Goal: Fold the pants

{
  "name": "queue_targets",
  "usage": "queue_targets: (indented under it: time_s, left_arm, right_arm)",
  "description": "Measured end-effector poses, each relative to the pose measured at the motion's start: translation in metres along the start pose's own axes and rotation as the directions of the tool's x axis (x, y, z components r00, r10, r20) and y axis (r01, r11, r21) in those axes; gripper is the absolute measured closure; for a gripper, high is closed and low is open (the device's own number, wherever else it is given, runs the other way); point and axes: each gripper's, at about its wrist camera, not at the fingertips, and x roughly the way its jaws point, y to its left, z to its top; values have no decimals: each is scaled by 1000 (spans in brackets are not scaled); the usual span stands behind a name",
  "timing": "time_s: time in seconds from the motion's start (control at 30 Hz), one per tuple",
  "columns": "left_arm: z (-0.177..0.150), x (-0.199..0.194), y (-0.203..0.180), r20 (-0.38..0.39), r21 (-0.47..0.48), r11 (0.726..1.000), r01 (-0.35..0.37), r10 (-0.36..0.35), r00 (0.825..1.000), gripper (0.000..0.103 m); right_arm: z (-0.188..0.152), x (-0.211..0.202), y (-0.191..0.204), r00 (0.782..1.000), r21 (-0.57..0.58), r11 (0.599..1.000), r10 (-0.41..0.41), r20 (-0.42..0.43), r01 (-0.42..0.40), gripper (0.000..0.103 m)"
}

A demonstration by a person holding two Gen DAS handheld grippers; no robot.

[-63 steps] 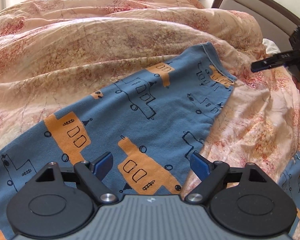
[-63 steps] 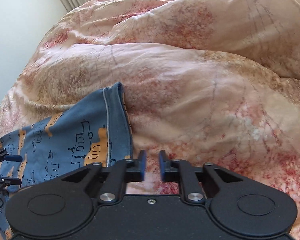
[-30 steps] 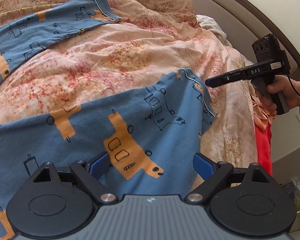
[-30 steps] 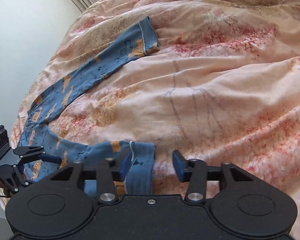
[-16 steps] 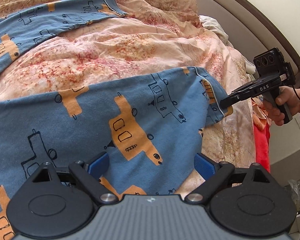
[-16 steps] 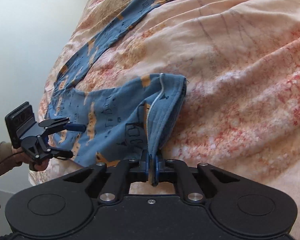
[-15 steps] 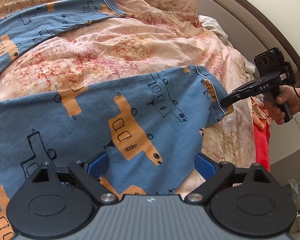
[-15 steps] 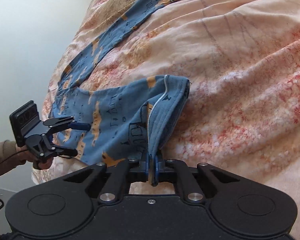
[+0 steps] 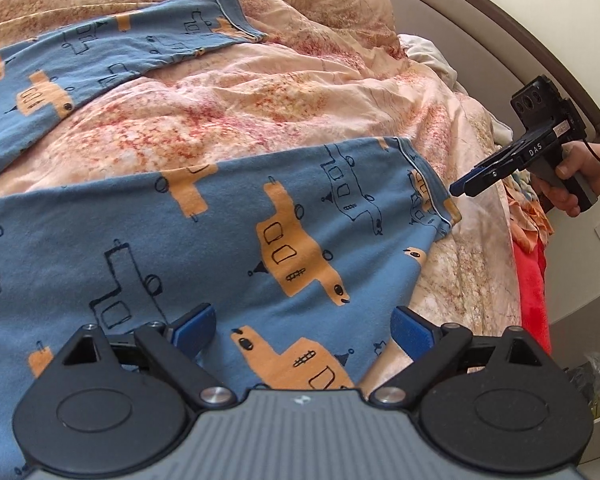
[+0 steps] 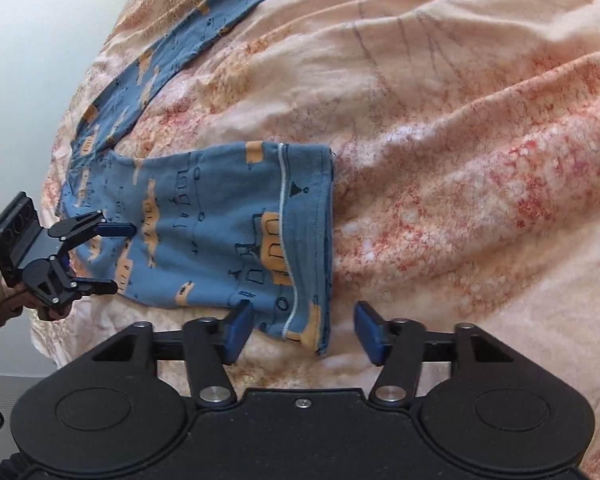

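A bed carries everything here, covered by a rumpled peach duvet [image 9: 228, 120] mottled with rust-red; a padded headboard [image 9: 480, 28] with a dark curved rim bounds its far edge in the left wrist view, and a plain pale wall [image 10: 40, 40] stands beyond the bed's side in the right wrist view. The pants [image 9: 220, 248], blue with orange and outlined trucks, lie spread on the duvet with the two legs splayed apart, bare duvet between them. Only the left wrist view shows the headboard, a red cloth [image 9: 534, 292] hanging at the bed's edge, and the right tongs [image 9: 466, 186] from outside, held by a hand [image 9: 572, 184] just beside the near leg's cuff [image 9: 432, 196]. Only the right wrist view shows that cuff lying flat between the right tongs' blue pads, which have just been opening and stand released, clear of the cloth. It also shows the left tongs [image 10: 116, 258], likewise spread wide and gripping nothing, above the near leg. Each leg runs long from the waist side toward its cuff, the far leg [image 10: 156, 64] angling away toward the headboard.
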Motion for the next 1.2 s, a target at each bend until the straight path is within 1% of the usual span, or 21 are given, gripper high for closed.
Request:
queue_targets:
  time_s: [0.07,0.23,0.27,0.3,0.33,0.37,0.43,0.47,0.53,0.57,0.63,0.73,0.77,0.8,0.83,0.87,0.9,0.97,1.03,1.17,1.2]
  left_arm:
    - [-3,-5,6,2,-24,1000,3,-3,1000,6]
    - [-8,-12,8,0,0,1000,-2,2,1000,6]
    - [-8,-12,8,-5,5,1000,-6,6,1000,6]
    - [-8,-11,8,-8,8,1000,-6,6,1000,6]
    - [-9,-11,9,-7,8,1000,-2,3,1000,6]
    - [-9,-11,10,-6,7,1000,-1,1,1000,6]
    - [-9,-9,13,-7,2,1000,1,-1,1000,6]
    - [-9,-8,14,-8,2,1000,0,0,1000,6]
    - [-9,-6,14,-11,5,1000,-4,4,1000,6]
    - [-9,-5,13,-11,9,1000,-4,4,1000,5]
    - [-8,-5,13,-13,19,1000,-6,6,1000,5]
    - [-7,-13,14,-5,22,1000,-16,17,1000,6]
    - [-6,-21,15,13,19,1000,-23,23,1000,7]
    - [-3,-35,20,54,6,999,-32,32,998,7]
    - [2,-51,29,98,-17,999,-43,45,994,7]
    - [7,-65,40,134,-42,997,-63,68,989,6]
    - [12,-78,52,163,-62,994,-92,101,981,4]
    - [27,-111,90,220,-106,973,-205,224,949,0]
    - [48,-138,134,220,-106,942,-318,334,917,0]
    - [87,-183,209,192,-41,884,-465,463,865,0]
    - [97,-191,230,169,-22,876,-481,478,862,0]
  right_arm:
    - [3,-7,1,1000,9,1000,-13,6,13,38]
    - [-3,21,-5,998,40,999,-21,-51,23,40]
    - [-6,26,-9,999,50,999,-10,-52,12,47]
    - [-8,28,-9,999,53,999,1,-47,1,70]
    - [-8,29,-9,998,55,998,23,-50,-20,88]
    - [-9,27,-7,997,52,998,49,-56,-46,94]
    - [-9,14,2,990,24,991,135,-37,-134,95]
    - [-7,4,7,979,31,978,205,-13,-204,95]
    - [-5,-7,6,969,58,967,246,25,-247,95]
    - [-4,-8,0,974,79,971,224,16,-225,95]
    - [-4,0,-15,994,98,992,90,-56,-84,95]
    - [-2,7,-21,993,55,997,-40,-109,46,94]
    - [0,5,-19,991,44,996,-74,-115,79,88]
    - [3,0,-16,990,41,994,-96,-105,101,65]
    - [7,-13,-9,992,31,993,-112,-65,114,51]
    - [13,-28,1,994,10,994,-109,-4,109,30]
    - [21,-39,13,994,-18,994,-103,45,104,19]
    - [48,-47,48,990,-123,988,-82,112,95,12]
    - [87,-34,92,991,-261,965,3,132,32,7]
    - [180,29,182,984,-525,850,124,128,-39,7]
    - [201,47,201,983,-575,817,135,123,-41,9]
